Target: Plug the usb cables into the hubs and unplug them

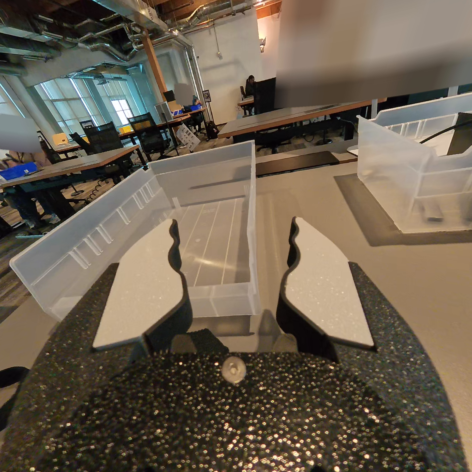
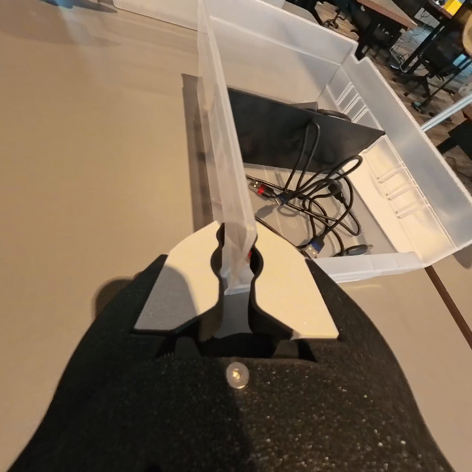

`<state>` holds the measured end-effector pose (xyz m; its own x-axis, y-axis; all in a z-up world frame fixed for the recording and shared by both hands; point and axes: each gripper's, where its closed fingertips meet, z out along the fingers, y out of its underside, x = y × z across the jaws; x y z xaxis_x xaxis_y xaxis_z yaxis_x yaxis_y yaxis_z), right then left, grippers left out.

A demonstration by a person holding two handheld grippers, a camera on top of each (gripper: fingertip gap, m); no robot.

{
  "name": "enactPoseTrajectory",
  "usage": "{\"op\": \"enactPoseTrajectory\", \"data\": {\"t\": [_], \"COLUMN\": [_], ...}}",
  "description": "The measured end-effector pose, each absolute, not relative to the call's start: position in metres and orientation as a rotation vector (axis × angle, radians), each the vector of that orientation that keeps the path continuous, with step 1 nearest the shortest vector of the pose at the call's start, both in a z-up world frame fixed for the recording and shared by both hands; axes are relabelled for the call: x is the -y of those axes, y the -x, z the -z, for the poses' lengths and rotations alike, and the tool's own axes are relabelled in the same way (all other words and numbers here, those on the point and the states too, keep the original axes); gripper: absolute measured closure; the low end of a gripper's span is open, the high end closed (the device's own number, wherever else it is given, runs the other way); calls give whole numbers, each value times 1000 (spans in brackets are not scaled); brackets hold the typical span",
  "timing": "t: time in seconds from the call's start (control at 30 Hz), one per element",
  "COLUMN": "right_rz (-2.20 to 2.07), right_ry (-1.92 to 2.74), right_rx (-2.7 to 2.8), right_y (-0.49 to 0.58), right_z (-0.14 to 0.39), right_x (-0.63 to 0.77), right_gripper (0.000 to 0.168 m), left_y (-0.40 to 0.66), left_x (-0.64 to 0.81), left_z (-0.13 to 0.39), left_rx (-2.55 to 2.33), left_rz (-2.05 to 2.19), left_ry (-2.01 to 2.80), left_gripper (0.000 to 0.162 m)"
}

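Inside right bin (image 2: 398, 178): tangled USB cables (image 2: 329, 196).

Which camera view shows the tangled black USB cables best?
The right wrist view: the tangled black USB cables lie in plain sight inside the translucent plastic bin. The left wrist view shows only one black cable rising from that bin.

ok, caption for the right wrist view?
Right hand-held gripper pinches the clear bin's side wall; tangled USB cables lie inside.
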<state>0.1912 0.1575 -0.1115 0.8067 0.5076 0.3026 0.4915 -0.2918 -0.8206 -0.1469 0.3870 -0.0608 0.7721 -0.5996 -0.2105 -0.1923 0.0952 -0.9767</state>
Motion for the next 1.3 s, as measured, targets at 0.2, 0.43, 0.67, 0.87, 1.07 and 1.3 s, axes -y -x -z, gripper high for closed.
{"op": "enactPoseTrajectory", "data": {"t": [0.2, 0.43, 0.67, 0.87, 1.07, 1.3], "right_rz": [-3, -34, 40, 115, 211, 359], "right_ry": [1947, 1958, 1945, 1933, 1936, 1951], "right_rx": [809, 856, 831, 786, 690, 430], "right_y": [-186, -174, -166, -162, -172, -199], "right_z": [113, 114, 112, 108, 104, 89], "right_x": [-155, -148, -129, -100, -76, -42], "right_gripper": [158, 164, 164, 163, 162, 161], "left_y": [147, 147, 149, 148, 148, 147], "left_x": [-387, -387, -388, -388, -387, -386], "left_z": [61, 61, 60, 61, 61, 61], "left_rx": [-680, -678, -666, -671, -672, -681], "left_rz": [337, 339, 348, 345, 343, 335], "left_ry": [1473, 1475, 1474, 1477, 1475, 1477], "left_gripper": [80, 80, 80, 80, 80, 80]}}
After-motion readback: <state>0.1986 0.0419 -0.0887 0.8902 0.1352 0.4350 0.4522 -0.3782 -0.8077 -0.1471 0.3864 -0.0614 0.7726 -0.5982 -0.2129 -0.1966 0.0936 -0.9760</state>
